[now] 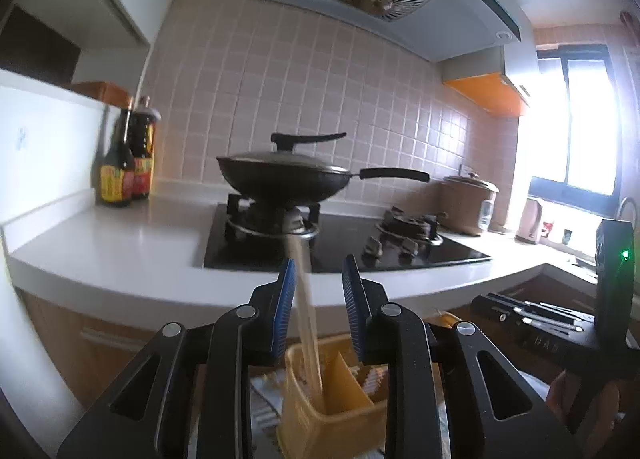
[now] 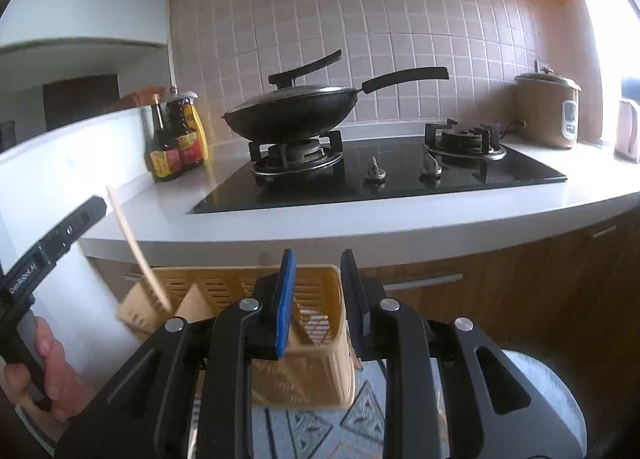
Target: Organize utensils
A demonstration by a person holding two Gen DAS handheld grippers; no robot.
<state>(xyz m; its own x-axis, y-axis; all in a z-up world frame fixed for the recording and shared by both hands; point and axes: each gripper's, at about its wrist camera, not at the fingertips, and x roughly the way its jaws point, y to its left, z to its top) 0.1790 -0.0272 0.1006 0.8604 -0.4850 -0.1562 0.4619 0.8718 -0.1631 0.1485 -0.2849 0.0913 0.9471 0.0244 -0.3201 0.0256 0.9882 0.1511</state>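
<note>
The utensil caddy (image 2: pixel 304 359) is yellow slotted plastic, faintly shiny, and the chopsticks (image 1: pixel 306 311) standing in it look like pale matt wood. Each claw (image 1: pixel 318 307) is matt black plastic with ribbed blue pads (image 1: pixel 283 307) and bright metal pivot pins. Beyond the caddy, the white tabletop (image 2: pixel 248 227) is smooth and glossy, the hob (image 2: pixel 384 183) mirror-black glass, the wok (image 2: pixel 292 115) dull dark metal.

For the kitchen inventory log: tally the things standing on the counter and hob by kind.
Sauce bottles: 3
Lidded wok: 1
Rice cooker: 1
Kettle: 1
Total: 6
</note>
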